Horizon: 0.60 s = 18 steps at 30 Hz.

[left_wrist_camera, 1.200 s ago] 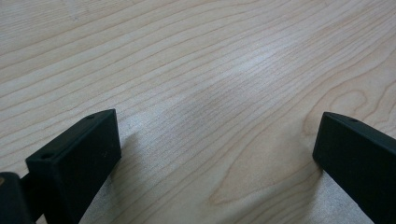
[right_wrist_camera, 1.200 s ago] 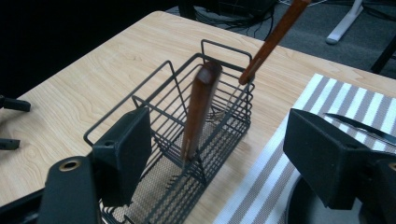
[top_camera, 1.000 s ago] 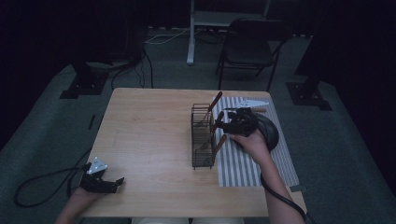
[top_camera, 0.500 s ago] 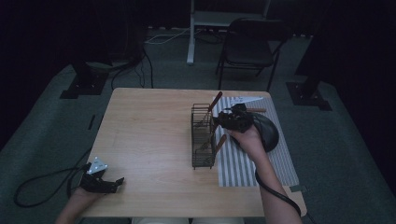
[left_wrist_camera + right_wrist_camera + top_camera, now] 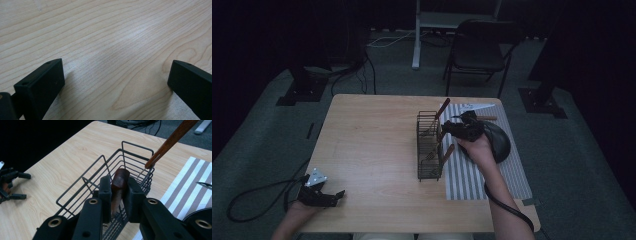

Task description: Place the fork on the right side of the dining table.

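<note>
Dark carpet and deep shadow surround a pale wooden table (image 5: 372, 150), with a folding chair (image 5: 477, 50) standing beyond its far edge and black cables on the floor. On the right part of the table lies a striped mat (image 5: 482, 180), and a dark round pan (image 5: 499, 142) sits on it, partly behind the person's right hand (image 5: 477, 147). Just left of the mat stands a black wire basket (image 5: 428, 145) divided into compartments. A wooden-handled utensil (image 5: 441, 110) leans out of its far end, and another handle (image 5: 447, 154) slants up near its middle. The right gripper (image 5: 117, 188) hangs over the basket's open top, its jaws pressed against both sides of a reddish-brown wooden handle (image 5: 119, 185) that points down into the basket; which compartment it enters cannot be told. The left gripper (image 5: 329, 195) rests near the table's front left corner, well apart from the basket, its jaws spread wide over bare wood with nothing between them.
</note>
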Each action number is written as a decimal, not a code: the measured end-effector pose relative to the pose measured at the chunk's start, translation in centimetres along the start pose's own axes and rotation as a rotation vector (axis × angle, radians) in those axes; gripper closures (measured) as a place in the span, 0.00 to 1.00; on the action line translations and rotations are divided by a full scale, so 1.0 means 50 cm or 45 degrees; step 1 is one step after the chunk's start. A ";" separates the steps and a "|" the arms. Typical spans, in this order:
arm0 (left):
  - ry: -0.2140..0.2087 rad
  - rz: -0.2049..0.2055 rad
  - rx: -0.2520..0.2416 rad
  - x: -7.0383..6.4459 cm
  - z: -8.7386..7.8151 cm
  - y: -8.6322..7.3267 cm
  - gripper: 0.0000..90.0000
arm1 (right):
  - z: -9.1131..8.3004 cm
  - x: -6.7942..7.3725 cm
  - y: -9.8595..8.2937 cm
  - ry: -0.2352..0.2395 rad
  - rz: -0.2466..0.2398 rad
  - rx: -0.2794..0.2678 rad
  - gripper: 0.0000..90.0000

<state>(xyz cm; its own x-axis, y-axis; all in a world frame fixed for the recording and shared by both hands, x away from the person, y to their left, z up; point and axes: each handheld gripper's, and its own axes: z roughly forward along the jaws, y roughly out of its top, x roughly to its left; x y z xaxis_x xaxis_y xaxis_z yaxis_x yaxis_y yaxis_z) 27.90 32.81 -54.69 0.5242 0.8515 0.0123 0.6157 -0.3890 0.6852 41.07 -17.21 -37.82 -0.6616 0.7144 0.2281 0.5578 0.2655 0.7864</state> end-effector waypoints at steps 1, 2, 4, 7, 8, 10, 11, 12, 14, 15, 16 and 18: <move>0.000 0.000 0.000 0.000 0.000 0.000 0.01 | 0.000 0.000 0.000 -0.002 0.004 -0.001 0.87; 0.000 0.001 0.000 0.000 0.000 0.000 0.01 | 0.000 0.001 0.001 -0.005 0.005 -0.001 0.88; 0.000 0.000 0.000 0.000 0.000 0.000 0.01 | 0.000 0.003 0.002 -0.007 0.004 0.001 0.88; 0.000 0.000 0.000 0.000 0.000 0.000 0.01 | -0.003 0.006 0.005 -0.007 -0.001 -0.003 0.90; 0.000 0.000 0.000 0.000 0.000 0.000 0.01 | -0.005 0.008 0.006 -0.006 -0.002 -0.006 0.90; 0.000 0.001 0.000 0.000 0.000 0.000 0.01 | -0.009 0.011 0.009 -0.005 -0.008 -0.013 0.90; 0.000 -0.001 0.000 0.000 0.000 0.000 0.01 | -0.011 0.013 0.011 -0.004 -0.012 -0.016 0.90; 0.000 0.000 0.000 0.000 0.000 0.000 0.01 | -0.012 0.014 0.012 -0.004 -0.016 -0.021 0.90; 0.001 0.002 0.000 0.000 0.000 0.000 0.01 | -0.016 0.018 0.015 -0.001 -0.020 -0.024 0.90; 0.001 0.002 0.000 0.000 0.000 0.000 0.01 | -0.018 0.020 0.016 0.004 -0.020 -0.028 0.90; 0.001 0.002 0.000 0.000 0.000 0.000 0.01 | -0.020 0.022 0.017 0.007 -0.017 -0.032 0.90; 0.001 0.002 0.000 0.000 0.000 0.000 0.01 | -0.025 0.025 0.019 0.017 -0.019 -0.042 0.90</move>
<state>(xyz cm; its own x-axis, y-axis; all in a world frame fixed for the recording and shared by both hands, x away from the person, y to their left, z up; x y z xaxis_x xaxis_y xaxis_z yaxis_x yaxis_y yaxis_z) 27.90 32.82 -54.69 0.5247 0.8512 0.0136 0.6151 -0.3901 0.6852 40.15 -16.85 -36.06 -0.6762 0.7018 0.2240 0.5315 0.2542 0.8080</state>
